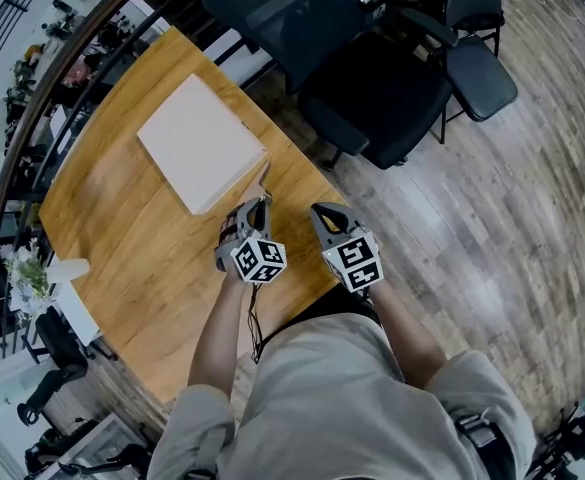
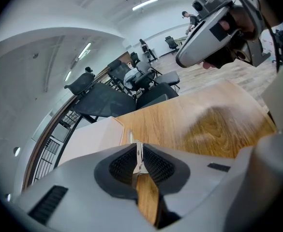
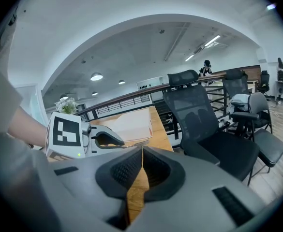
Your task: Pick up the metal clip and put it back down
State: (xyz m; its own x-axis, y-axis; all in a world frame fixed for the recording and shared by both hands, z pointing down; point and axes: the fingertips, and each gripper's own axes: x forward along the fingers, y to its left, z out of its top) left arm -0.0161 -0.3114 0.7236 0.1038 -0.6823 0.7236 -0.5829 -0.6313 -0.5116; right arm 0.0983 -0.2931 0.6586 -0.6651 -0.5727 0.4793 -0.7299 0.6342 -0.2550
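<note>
The metal clip [image 2: 139, 159], a thin silver strip, is pinched upright between the pads of my left gripper [image 2: 139, 151], and its tip pokes out past the jaws. In the head view the clip [image 1: 264, 179] sticks forward from the left gripper [image 1: 258, 206], above the wooden table [image 1: 142, 258] and close to the corner of a white box. My right gripper [image 1: 322, 212] hovers just to its right near the table's edge. The jaws of the right gripper [image 3: 142, 151] are shut with nothing between them.
A flat white box [image 1: 200, 143] lies on the table just ahead of the left gripper. Black office chairs [image 1: 372, 78] stand on the wood floor beyond the table's right edge. A railing [image 1: 32, 118] curves along the far left side, with a plant [image 1: 27, 273] by it.
</note>
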